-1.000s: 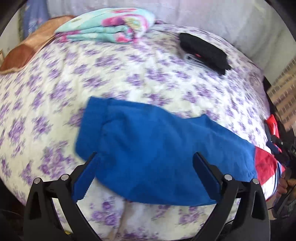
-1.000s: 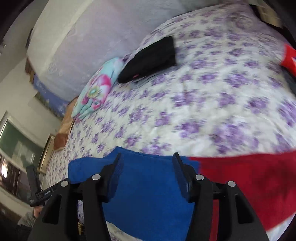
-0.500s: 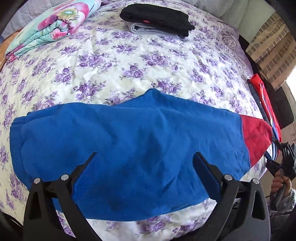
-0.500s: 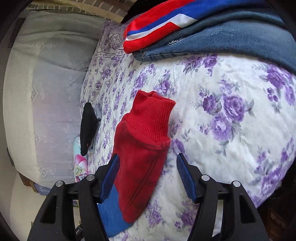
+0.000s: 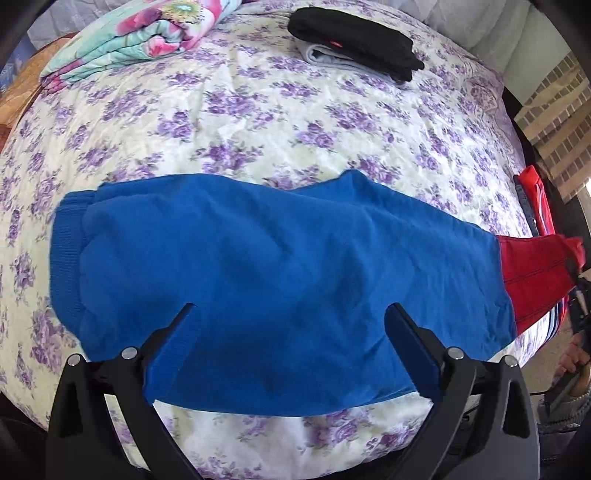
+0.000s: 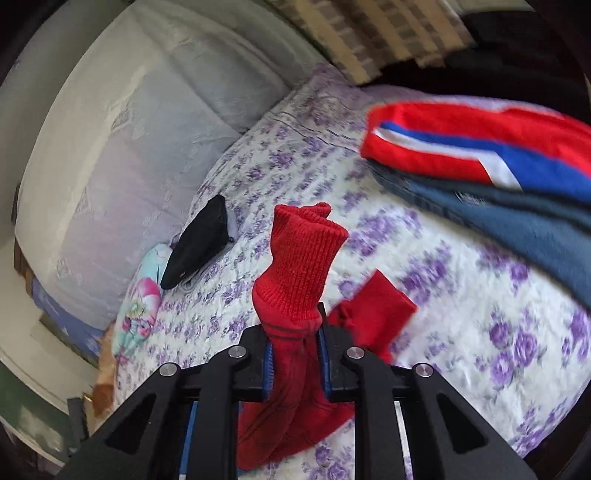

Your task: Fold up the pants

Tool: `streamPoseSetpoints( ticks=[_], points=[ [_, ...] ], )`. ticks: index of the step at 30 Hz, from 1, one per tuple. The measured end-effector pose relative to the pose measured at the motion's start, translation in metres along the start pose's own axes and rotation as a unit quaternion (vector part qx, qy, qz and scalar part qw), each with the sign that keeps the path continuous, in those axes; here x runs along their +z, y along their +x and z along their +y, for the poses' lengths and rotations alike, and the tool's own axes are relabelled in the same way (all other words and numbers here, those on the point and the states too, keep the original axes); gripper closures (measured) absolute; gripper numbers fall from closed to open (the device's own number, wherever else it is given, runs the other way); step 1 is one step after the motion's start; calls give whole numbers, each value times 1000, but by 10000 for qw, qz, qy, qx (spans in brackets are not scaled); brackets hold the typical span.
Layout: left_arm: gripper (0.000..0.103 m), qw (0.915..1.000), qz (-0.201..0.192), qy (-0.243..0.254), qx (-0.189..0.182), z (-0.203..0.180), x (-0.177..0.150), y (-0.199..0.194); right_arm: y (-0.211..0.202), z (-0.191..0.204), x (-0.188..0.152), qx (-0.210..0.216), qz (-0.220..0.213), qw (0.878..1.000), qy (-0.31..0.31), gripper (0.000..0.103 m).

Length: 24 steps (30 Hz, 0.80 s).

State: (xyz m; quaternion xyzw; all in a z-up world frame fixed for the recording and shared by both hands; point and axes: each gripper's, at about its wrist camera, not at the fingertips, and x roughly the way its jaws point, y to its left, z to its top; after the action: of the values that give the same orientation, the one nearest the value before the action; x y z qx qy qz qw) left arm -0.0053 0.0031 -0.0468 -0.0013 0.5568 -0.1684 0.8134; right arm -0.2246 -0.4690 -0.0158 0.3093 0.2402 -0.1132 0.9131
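- The pants (image 5: 280,280) are laid lengthwise across the near part of the bed (image 5: 258,110), on the purple-flowered sheet — blue through waist and legs, red at the leg ends.
- The ribbed waistband (image 5: 66,258) is seen at the left end in the left wrist view; the red cuffs (image 6: 299,266) are seen at the right end, near the bed's edge.
- The right gripper (image 6: 295,354) is clamped on a red leg end just below its ribbed cuff; the cuff stands up past the fingertips, and a second red cuff (image 6: 373,314) lies just beside it on the sheet.
- The left gripper (image 5: 291,325) is held low over the blue middle of the pants, its fingers spread wide apart with nothing gripped between them.
- The person's right hand (image 5: 572,362) is glimpsed at the far right edge of the left wrist view, beside the bed.
- A folded red, white and blue garment (image 6: 480,147) is stacked on a blue denim piece (image 6: 517,229) at the bed's right side.
- A black folded garment (image 5: 351,40) rests on a grey one (image 5: 325,59) towards the far side; a small red tag on it cannot be read.
- A floral folded blanket (image 5: 140,33) lies at the far left corner.
- No legible writing is made out anywhere.
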Motion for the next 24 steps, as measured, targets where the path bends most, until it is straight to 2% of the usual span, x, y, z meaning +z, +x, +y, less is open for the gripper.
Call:
streamPoseSetpoints(
  ticks=[3,6,9,11,13,14,15,16,17,19,21,22,24],
  points=[
    [6,9999,-111,-95,27,15,-1,-7,6,60,9,-30,-95,9948,-1015,86],
    [6,9994,-241,-260,55,34,-3,-14,22,127,-3,26,-85,9772,-2122,86],
    [6,9980,-390,-492,45,57,-6,-24,49,189,-37,190,125,9445,-3276,86],
    [6,9967,-461,-665,37,73,-9,-30,69,221,-69,306,388,9170,-3958,87],
    [6,9955,-489,-814,55,88,-13,-34,87,243,-104,410,671,8862,-4566,88],
    [6,9949,-506,-874,69,93,-16,-36,94,247,-115,467,803,8789,-4679,89],
    [6,9943,-517,-931,87,99,-18,-38,96,249,-121,463,876,8802,-4641,89],
    [6,9935,-522,-1001,120,105,-21,-40,95,248,-118,434,899,8888,-4473,89],
    [6,9927,-530,-1072,141,110,-23,-42,93,244,-110,388,871,9017,-4218,90],
    [6,9904,-562,-1253,131,120,-27,-46,84,217,-78,203,730,9380,-3383,90],
    [6,9888,-557,-1380,96,125,-28,-45,72,169,-43,-10,558,9727,-2251,90],
    [6,9885,-541,-1409,77,125,-27,-44,65,139,-28,-155,469,9850,-1655,90],
    [6,9887,-492,-1412,36,121,-24,-40,46,72,-5,-417,242,9980,-399,90]
  ],
)
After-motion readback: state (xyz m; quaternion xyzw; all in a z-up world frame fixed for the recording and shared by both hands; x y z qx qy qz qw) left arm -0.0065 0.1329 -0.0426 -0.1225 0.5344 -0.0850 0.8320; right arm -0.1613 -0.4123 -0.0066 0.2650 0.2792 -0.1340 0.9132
